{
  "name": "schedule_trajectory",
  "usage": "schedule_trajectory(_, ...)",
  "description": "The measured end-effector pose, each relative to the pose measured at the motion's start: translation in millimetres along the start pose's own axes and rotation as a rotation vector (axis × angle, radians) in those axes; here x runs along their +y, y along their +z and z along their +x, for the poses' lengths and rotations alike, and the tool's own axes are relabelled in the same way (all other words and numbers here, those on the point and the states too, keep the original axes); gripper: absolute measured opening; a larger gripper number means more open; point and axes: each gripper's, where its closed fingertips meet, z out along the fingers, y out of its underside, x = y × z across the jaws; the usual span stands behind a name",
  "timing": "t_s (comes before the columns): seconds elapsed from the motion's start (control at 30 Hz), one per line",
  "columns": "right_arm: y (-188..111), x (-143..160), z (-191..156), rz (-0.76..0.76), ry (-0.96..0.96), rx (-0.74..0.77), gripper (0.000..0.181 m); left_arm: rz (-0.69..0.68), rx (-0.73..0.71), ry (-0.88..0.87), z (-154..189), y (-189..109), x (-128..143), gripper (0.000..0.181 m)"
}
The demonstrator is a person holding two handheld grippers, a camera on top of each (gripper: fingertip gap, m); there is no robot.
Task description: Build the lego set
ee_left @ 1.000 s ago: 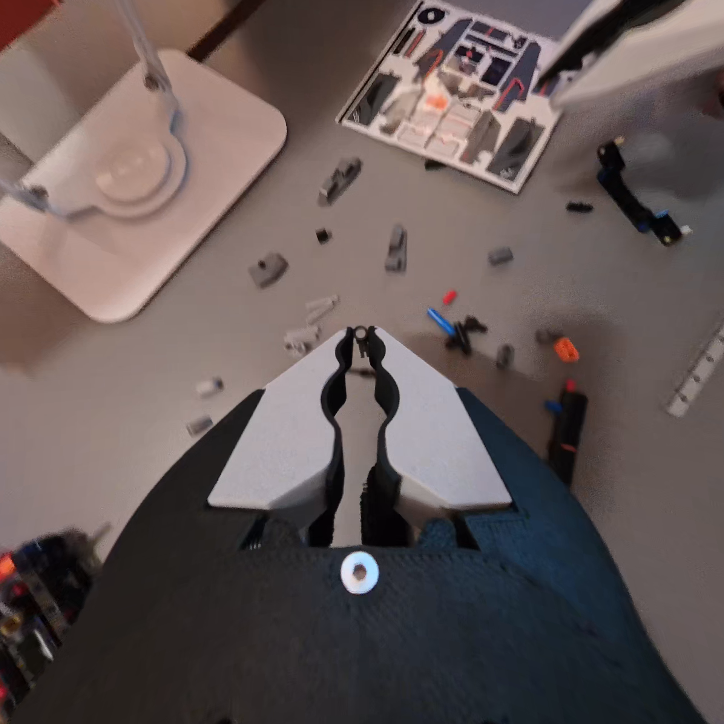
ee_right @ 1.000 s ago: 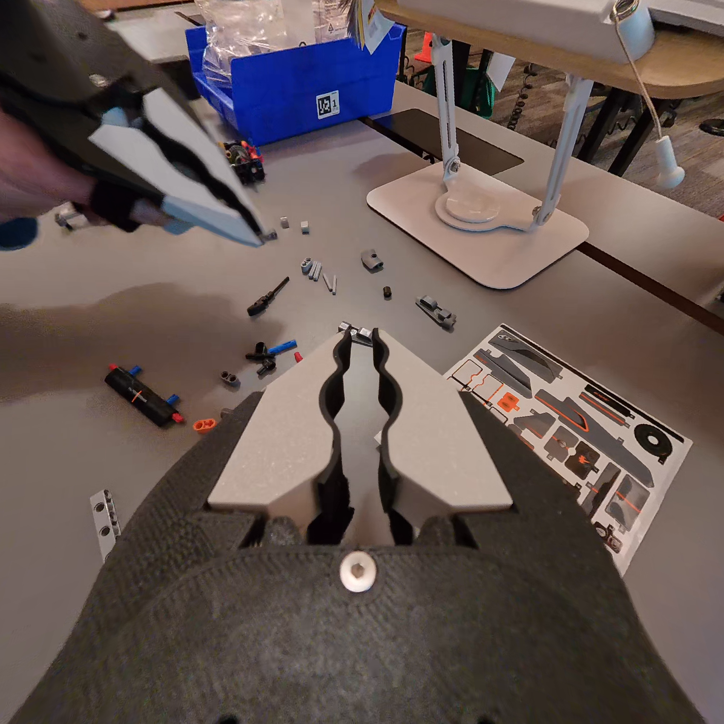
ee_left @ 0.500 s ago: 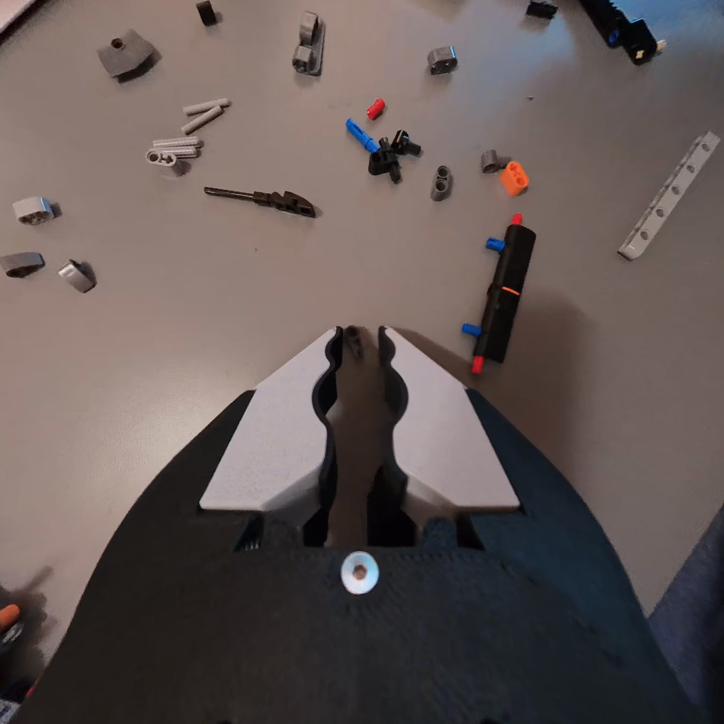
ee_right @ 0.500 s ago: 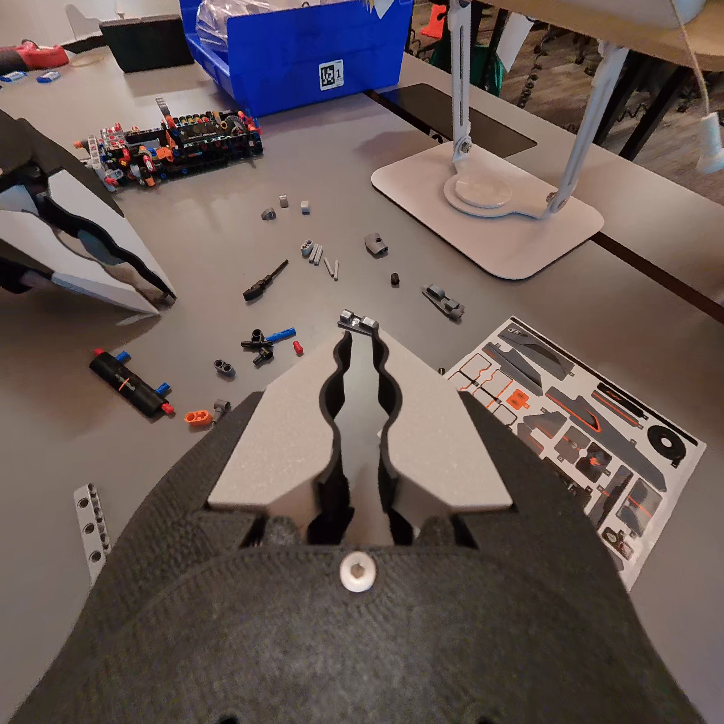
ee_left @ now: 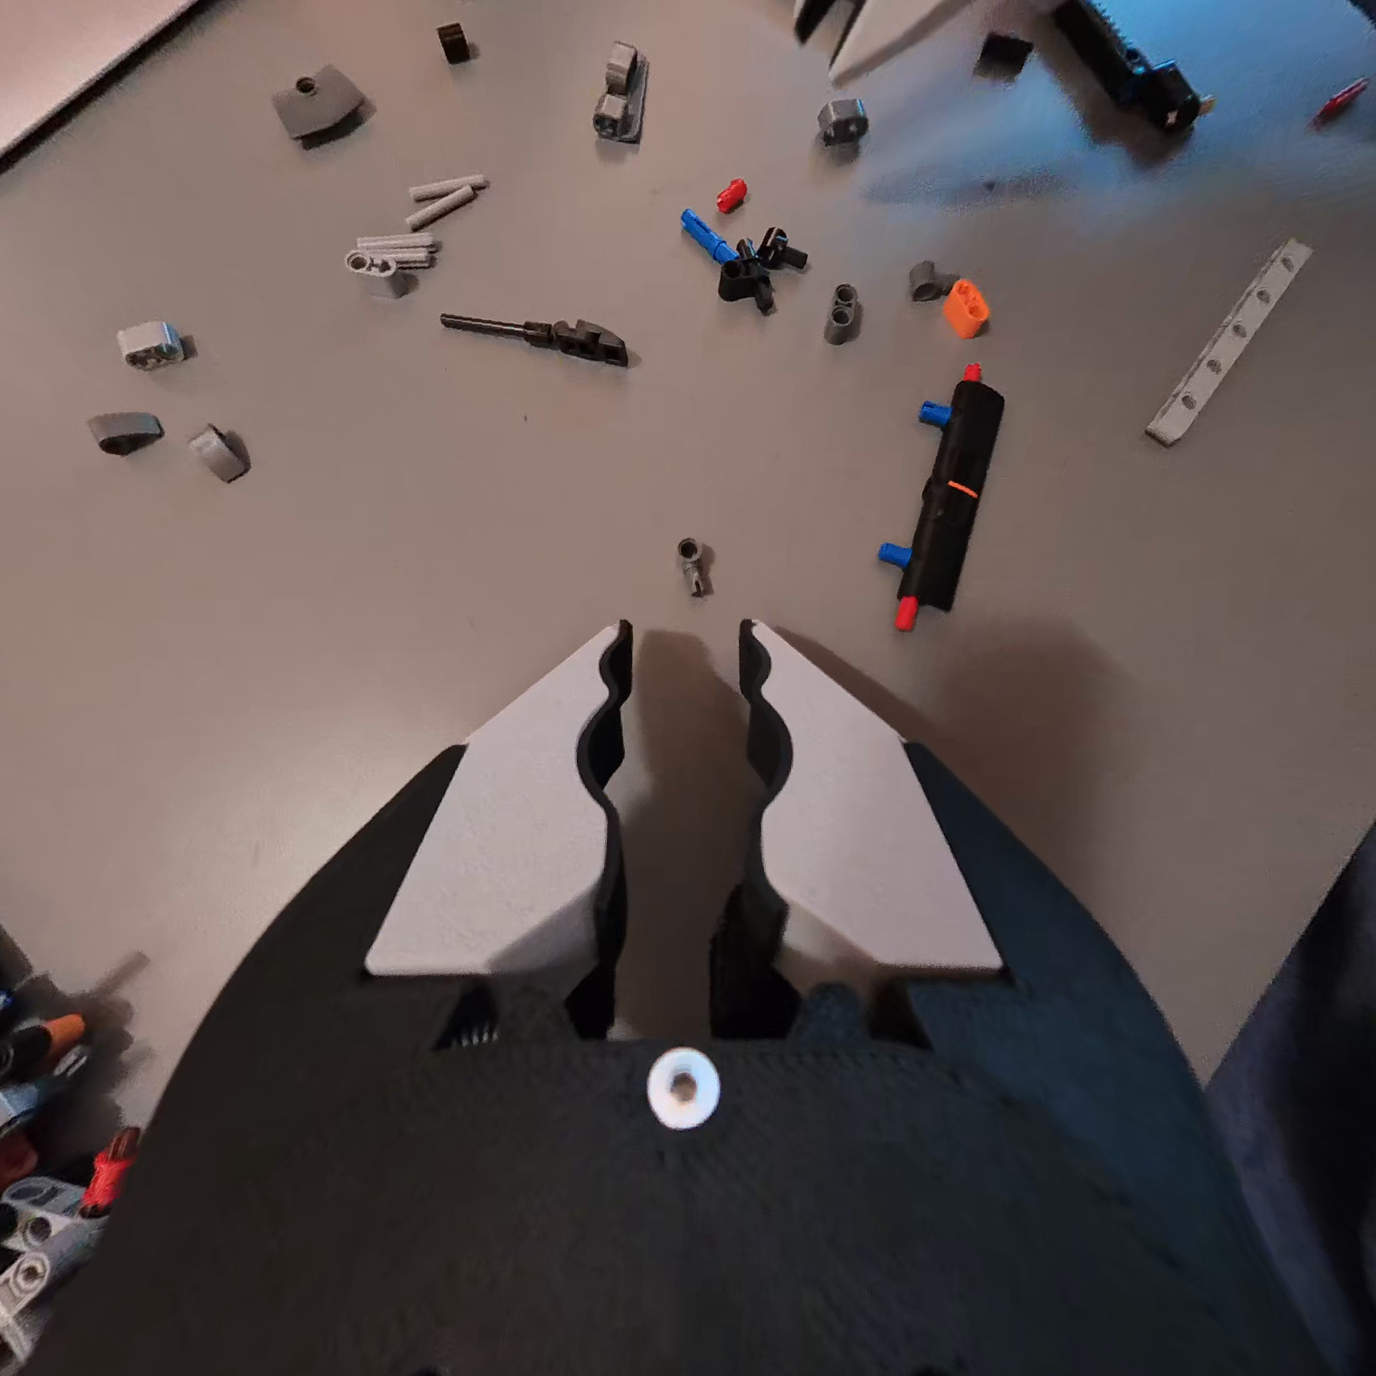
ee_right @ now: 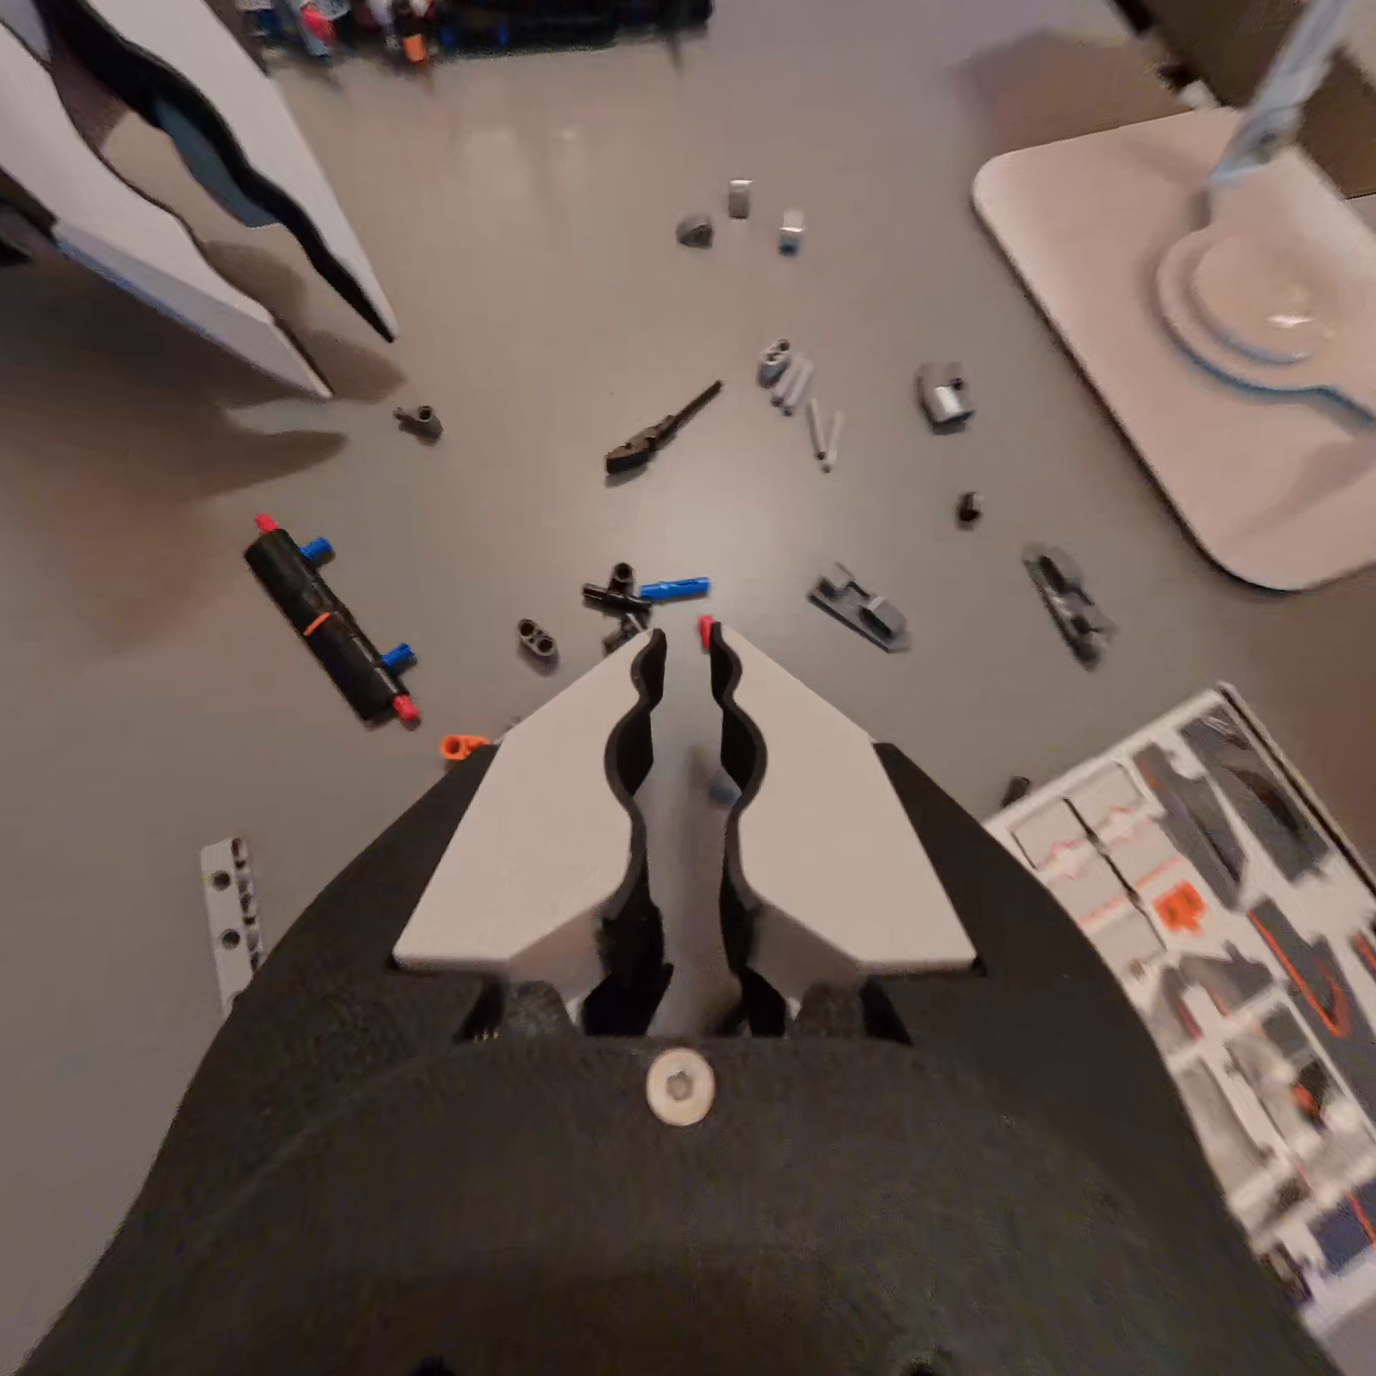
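My left gripper (ee_left: 685, 629) is open and empty, low over the grey table. A small dark grey connector (ee_left: 692, 566) lies on the table just ahead of its tips; it also shows in the right wrist view (ee_right: 421, 421). A black cylinder sub-assembly (ee_left: 953, 491) with blue and red pins lies to the right. My right gripper (ee_right: 685, 636) is narrowly open and empty, with a red pin (ee_right: 704, 629) at its right fingertip. A blue pin (ee_right: 674, 590) and black connectors (ee_right: 618, 588) lie just ahead. The left gripper (ee_right: 223, 186) shows at the upper left.
Loose pieces are scattered about: a black axle piece (ee_left: 536, 339), an orange connector (ee_left: 966, 307), a light grey beam (ee_left: 1228, 342), and grey pins (ee_left: 439, 197). A sticker sheet (ee_right: 1228, 931) lies right. A white lamp base (ee_right: 1191, 335) stands at the far right. A built model (ee_left: 37, 1154) sits at the lower left. The left gripper's tips are roughly 15 cm from the right gripper's. The blue pin (ee_right: 674, 590) is about 5 cm from my right fingertips and 12 cm from my left. Seen from the left wrist view (ee_left: 712, 234) as well.
My left gripper carried the small grey connector nearer, opened and let it go onto the table. My right gripper has tilted down closer to the loose pieces.
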Motion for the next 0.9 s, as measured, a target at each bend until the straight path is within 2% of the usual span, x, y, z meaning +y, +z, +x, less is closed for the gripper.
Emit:
schedule_trajectory(0.03, 5.5, 2.6, 0.2, -0.029, -0.010, -0.008, 0.010, 0.004, 0.002, 0.001, 0.0, -0.3, 0.4, 0.026)
schedule_trajectory(0.13, 16.1, 12.6, 8.8, -0.100, -0.031, -0.004, 0.012, 0.015, 0.001, 0.013, -2.9, -2.8, 0.1, 0.026)
schedule_trajectory(0.23, 20.5, 11.4, 5.8, -0.083, 0.000, -0.066, 0.013, 0.047, 0.024, 0.004, -2.2, -6.2, -4.5, 0.026)
schedule_trajectory(0.37, 30.0, 19.3, 6.5, -0.127, -0.006, -0.071, 0.012, 0.064, 0.039, 0.022, -0.2, -5.9, -7.8, 0.026)
schedule_trajectory(0.5, 32.8, 18.5, 7.3, -0.116, 0.002, -0.076, 0.004, 0.075, 0.047, 0.039, 1.2, -4.6, -11.9, 0.025)
schedule_trajectory(0.67, 32.1, 15.6, 7.8, -0.100, 0.002, -0.077, 0.002, 0.112, 0.017, 0.080, -2.3, -5.8, -25.9, 0.025)
schedule_trajectory(0.8, 14.2, -14.9, -12.2, 0.016, 0.068, -0.184, 0.002, 0.185, -0.034, 0.184, 1.2, -8.4, -54.9, 0.026)
schedule_trajectory(0.9, -4.8, -46.1, -33.6, 0.126, 0.144, -0.318, 0.002, 0.252, -0.093, 0.353, 14.0, -10.9, -82.6, 0.029)
